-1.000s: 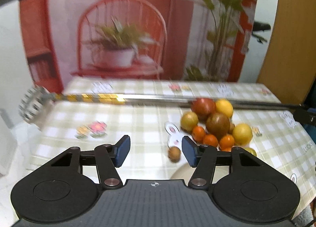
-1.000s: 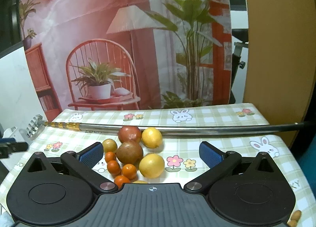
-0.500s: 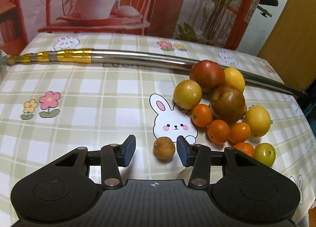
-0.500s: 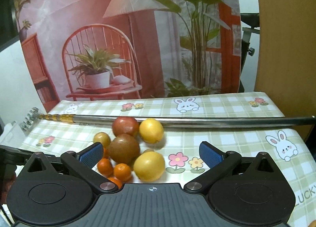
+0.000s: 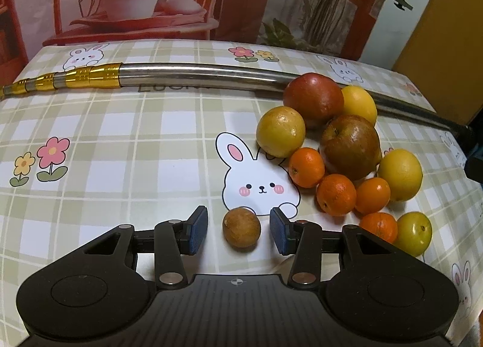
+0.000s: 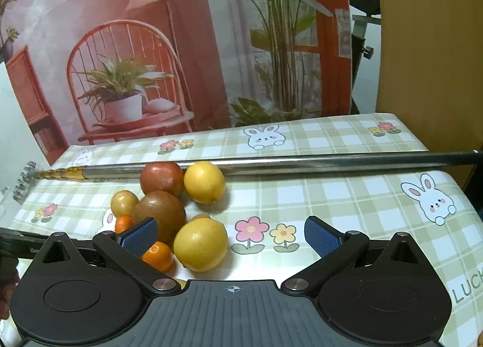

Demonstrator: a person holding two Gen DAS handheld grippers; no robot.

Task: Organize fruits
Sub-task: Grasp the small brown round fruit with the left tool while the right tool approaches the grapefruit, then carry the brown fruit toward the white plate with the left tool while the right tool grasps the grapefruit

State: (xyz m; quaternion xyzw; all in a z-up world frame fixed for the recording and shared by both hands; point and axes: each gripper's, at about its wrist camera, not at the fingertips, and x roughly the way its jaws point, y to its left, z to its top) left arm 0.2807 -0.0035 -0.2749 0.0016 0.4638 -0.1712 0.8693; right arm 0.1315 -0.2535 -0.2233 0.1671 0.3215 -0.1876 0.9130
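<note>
A small round brown fruit point(image 5: 241, 227) lies on the checked tablecloth point(image 5: 120, 150), apart from the pile. My left gripper point(image 5: 238, 232) straddles it; the jaws are closing, with a gap still showing on both sides of the fruit. The pile to the right holds a red apple point(image 5: 314, 99), a brownish apple point(image 5: 350, 146), yellow citrus point(image 5: 280, 131) and several tangerines point(image 5: 336, 194). My right gripper point(image 6: 231, 238) hangs wide open over the pile's near side, and a big lemon point(image 6: 200, 244) sits between its fingers without touching them.
A long steel pole point(image 5: 196, 73) with gold bands lies across the table behind the fruit, and its toothed head point(image 6: 24, 181) reaches the left edge. A printed backdrop point(image 6: 181, 60) stands behind the table. The table's right edge point(image 6: 471, 202) drops off near a wooden panel.
My left gripper has come down and forward onto the small brown fruit, and its jaws have narrowed around it. My right gripper has sunk closer to the pile, still wide open.
</note>
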